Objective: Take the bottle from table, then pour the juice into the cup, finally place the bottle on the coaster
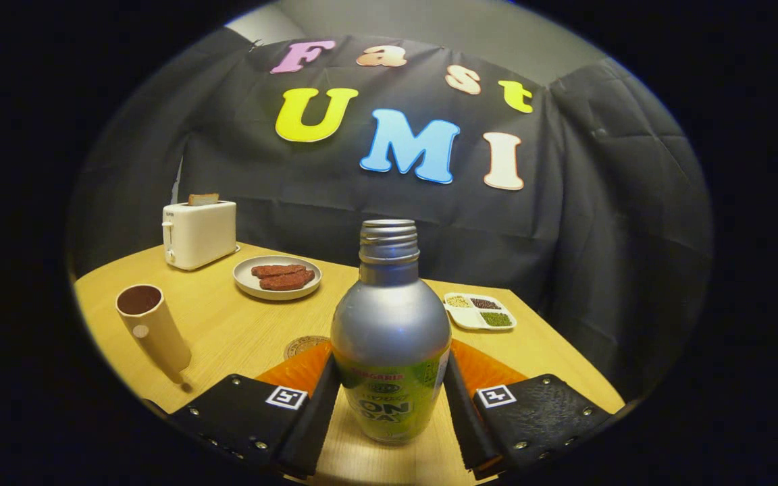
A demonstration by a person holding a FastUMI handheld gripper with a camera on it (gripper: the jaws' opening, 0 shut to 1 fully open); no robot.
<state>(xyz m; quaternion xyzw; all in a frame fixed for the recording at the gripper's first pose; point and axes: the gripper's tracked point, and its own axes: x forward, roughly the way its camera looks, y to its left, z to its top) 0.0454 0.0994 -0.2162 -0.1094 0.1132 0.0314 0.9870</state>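
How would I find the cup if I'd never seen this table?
Start at the white toaster at the table's far corner. Come toward the gripper, which is shut on the bottle; the cup stands alone off to the bottle's side. It is the only tall tan tube, dark inside.

A light wooden table (227,331) stands against black cloth (605,223) draped as the booth's wall, creased and hanging in folds. Above the cloth a strip of pale grey wall (470,40) shows (plain, unlit). The light is dim and warm, glinting softly off the tabletop's grain.
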